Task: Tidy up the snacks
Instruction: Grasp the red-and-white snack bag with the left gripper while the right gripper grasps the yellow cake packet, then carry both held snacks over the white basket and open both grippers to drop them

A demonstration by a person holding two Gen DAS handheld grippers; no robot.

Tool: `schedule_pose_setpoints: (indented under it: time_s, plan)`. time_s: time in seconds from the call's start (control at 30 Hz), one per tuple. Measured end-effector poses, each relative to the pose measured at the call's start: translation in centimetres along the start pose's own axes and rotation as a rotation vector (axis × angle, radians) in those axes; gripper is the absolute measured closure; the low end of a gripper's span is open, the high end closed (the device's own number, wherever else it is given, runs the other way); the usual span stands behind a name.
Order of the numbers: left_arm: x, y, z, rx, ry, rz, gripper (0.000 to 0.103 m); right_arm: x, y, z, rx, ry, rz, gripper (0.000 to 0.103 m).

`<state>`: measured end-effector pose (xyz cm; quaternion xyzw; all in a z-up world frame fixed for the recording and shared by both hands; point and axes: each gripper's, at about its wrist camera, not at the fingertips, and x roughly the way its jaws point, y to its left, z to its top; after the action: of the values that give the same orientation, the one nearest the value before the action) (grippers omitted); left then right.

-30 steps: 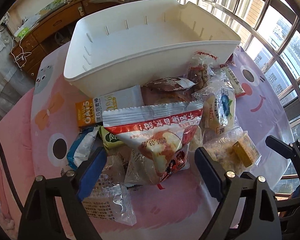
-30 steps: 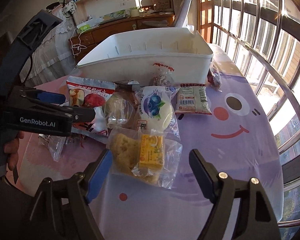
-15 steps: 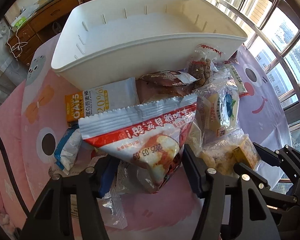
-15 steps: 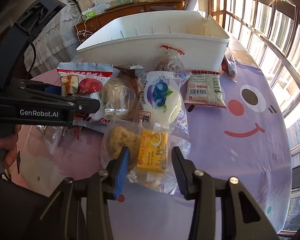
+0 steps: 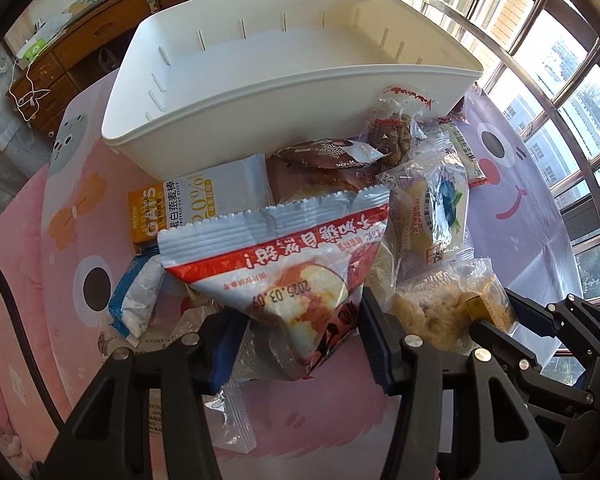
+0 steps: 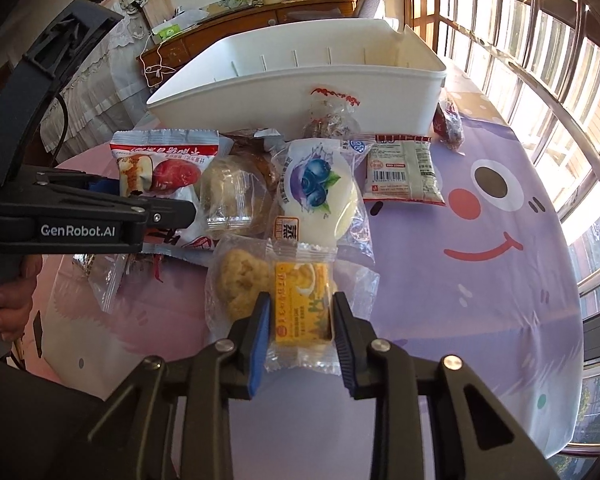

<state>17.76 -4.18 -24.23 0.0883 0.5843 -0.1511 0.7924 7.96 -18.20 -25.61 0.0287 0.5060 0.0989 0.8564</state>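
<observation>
Both grippers are mid-squeeze here. The left gripper (image 5: 296,344), at the bottom of its own view, is closing its fingers on the red and silver snack bag (image 5: 284,272), which sticks up between them with its lower corner pinched. The right gripper (image 6: 300,332), low centre in the right view, is closing narrow around the yellow cake packet (image 6: 302,304), pads against both sides. The rest of the snack pile sits mid-frame on the cartoon-print worktop (image 6: 480,280), just in front of the white bin (image 6: 300,76) in the upper middle.
</observation>
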Motion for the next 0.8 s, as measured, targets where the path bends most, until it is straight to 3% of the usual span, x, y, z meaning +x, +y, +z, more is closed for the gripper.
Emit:
schedule_pose_setpoints:
  time_s: [0.43,0.8]
  plan:
    - [-5.9,0.0,-1.4,0.019,-0.086,-0.046,0.058,-3.0,0.4,0.2,0.079,-0.063,0.013,0.073]
    - [-11.4,0.3,1.4,0.021,-0.149,-0.057,0.058,-6.1,0.3,4.7,0.065,-0.172,0.034,0.073]
